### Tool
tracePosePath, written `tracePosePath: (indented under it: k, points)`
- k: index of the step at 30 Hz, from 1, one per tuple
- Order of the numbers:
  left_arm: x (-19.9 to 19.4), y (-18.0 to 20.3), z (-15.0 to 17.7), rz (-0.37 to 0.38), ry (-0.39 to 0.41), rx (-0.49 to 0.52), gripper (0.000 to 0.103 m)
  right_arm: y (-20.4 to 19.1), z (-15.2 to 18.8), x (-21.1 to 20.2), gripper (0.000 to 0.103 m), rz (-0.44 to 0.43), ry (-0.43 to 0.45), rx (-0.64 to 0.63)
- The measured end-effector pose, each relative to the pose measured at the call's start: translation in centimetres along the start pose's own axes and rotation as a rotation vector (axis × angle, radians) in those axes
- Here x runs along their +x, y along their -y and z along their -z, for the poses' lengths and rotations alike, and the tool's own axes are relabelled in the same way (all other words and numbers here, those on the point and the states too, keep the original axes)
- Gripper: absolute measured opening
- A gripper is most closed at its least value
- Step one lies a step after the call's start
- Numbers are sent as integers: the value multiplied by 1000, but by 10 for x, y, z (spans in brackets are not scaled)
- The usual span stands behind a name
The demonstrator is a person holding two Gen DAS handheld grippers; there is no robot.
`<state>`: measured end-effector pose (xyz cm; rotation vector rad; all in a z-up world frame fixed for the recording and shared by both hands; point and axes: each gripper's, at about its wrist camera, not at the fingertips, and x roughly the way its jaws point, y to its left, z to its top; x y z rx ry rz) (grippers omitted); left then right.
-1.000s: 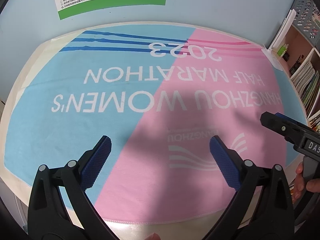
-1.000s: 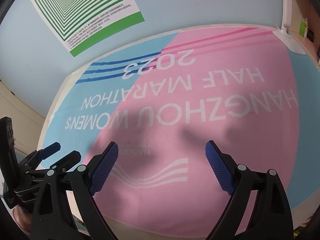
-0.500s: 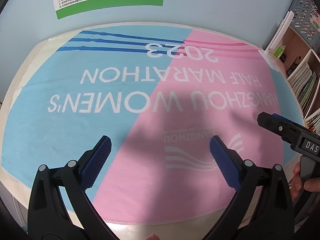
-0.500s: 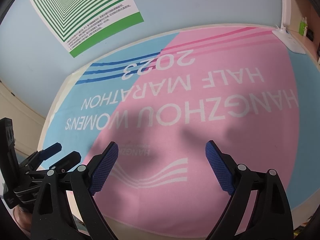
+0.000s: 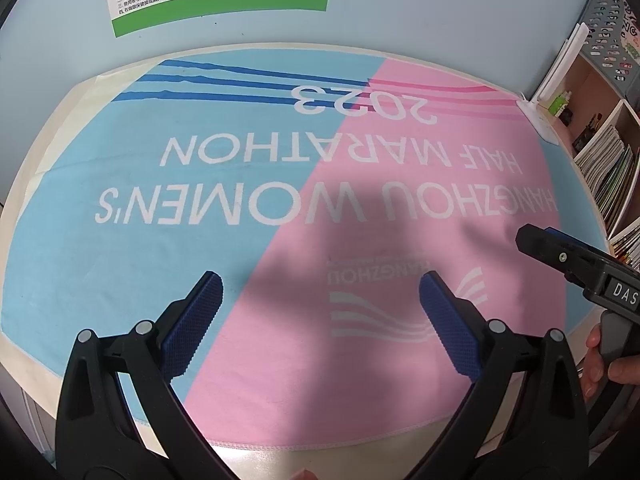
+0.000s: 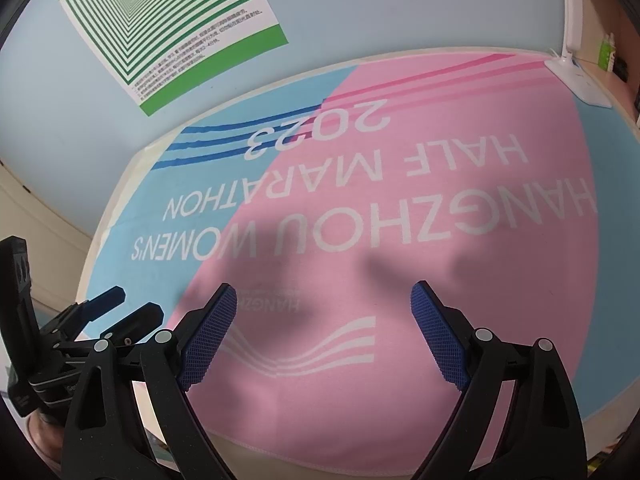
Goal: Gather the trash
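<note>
No trash shows in either view. My left gripper (image 5: 320, 292) is open and empty, held above a pink and blue marathon towel (image 5: 280, 184) that covers the table. My right gripper (image 6: 324, 300) is open and empty above the same towel (image 6: 400, 200). The right gripper also shows at the right edge of the left wrist view (image 5: 560, 256). The left gripper shows at the lower left of the right wrist view (image 6: 120, 308).
A green and white poster (image 6: 160, 28) hangs on the blue wall behind the table. A white lamp base (image 6: 580, 80) stands at the towel's far right corner. Shelves with books (image 5: 608, 160) stand to the right.
The left wrist view has shifted slightly, the towel drifting a little left. Both grippers stay open and empty.
</note>
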<state>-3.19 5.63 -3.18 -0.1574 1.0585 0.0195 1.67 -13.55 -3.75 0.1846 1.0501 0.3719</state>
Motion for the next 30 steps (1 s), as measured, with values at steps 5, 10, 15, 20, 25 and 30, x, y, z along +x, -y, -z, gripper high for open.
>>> tracePosePath:
  k: [5,10,15,20,25,30]
  points:
    - [-1,0,0,-2,-1,-1,96,0,0,0,88,-2,0,-6]
    - [0,0,1,-2,-1,-2,96,0,0,1,88,-4,0,-6]
    - [0,0,1,-5,-1,-1,96,0,0,0,88,-4,-1,-8]
    - [0,0,1,-11,-2,-2,96,1,0,0,88,-5,0,-6]
    - [5,1,0,-37,-25,2,96,1,0,0,88,-6,1,-4]
    - [9,2,1,-21,-47,14,96,2,0,0,88,-5,1,-2]
